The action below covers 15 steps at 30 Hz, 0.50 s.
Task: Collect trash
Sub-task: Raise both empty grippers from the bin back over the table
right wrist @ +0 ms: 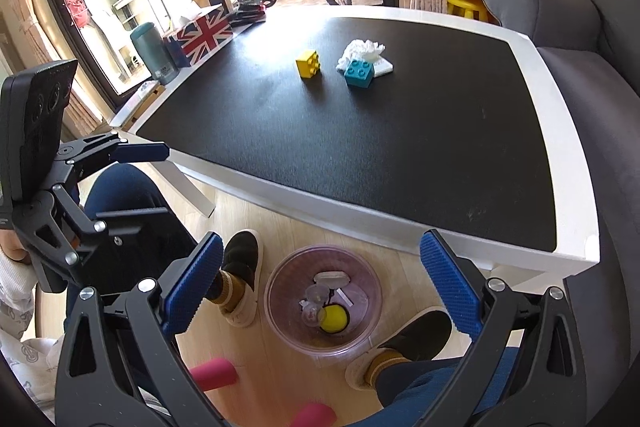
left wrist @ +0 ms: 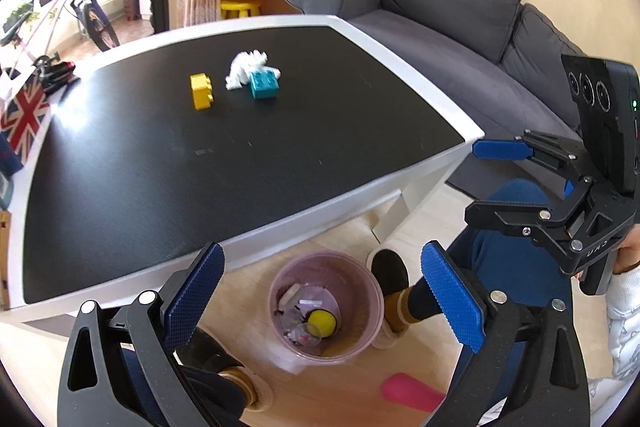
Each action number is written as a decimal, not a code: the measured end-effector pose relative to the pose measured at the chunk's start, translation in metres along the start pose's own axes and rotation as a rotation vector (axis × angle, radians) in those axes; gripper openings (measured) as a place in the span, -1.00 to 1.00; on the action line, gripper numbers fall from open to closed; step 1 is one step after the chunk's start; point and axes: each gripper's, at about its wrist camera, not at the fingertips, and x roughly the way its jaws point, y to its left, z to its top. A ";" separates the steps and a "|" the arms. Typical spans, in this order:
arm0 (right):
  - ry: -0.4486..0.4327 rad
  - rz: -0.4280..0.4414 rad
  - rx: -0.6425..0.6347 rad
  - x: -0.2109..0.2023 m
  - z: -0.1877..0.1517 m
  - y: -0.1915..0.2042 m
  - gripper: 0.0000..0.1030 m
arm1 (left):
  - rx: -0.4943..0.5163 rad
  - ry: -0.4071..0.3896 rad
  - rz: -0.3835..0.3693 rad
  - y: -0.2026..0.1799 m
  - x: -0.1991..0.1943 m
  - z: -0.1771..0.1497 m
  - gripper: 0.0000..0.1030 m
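Note:
A crumpled white tissue (left wrist: 246,69) (right wrist: 362,51) lies on the black table top (left wrist: 280,167) (right wrist: 400,147), touching a teal brick (left wrist: 264,83) (right wrist: 360,73). A yellow brick (left wrist: 202,91) (right wrist: 309,63) sits just left of them. Below the table's near edge stands a pink translucent bin (left wrist: 276,287) (right wrist: 276,279) holding a yellow round item (left wrist: 322,323) (right wrist: 334,319) and clear scraps. My left gripper (left wrist: 324,299) (right wrist: 148,183) hangs open above the bin with nothing between its fingers. My right gripper (right wrist: 322,285) (left wrist: 486,183) is open and bare beside it.
A person's slippered feet (left wrist: 390,275) (right wrist: 240,267) flank the bin. Pink objects (left wrist: 412,393) (right wrist: 212,375) lie on the wood floor. A grey sofa (left wrist: 460,27) (right wrist: 600,107) borders the table. A Union Jack box (right wrist: 204,35) and a green tumbler (right wrist: 154,53) stand at the table's far left.

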 end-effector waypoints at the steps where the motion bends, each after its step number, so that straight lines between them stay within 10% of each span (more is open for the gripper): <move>1: -0.004 -0.001 -0.001 -0.001 0.005 0.001 0.89 | -0.001 -0.007 0.004 0.002 -0.003 0.003 0.84; 15: -0.051 -0.040 -0.010 -0.002 0.062 -0.008 0.90 | -0.024 -0.055 0.047 0.037 -0.014 0.046 0.85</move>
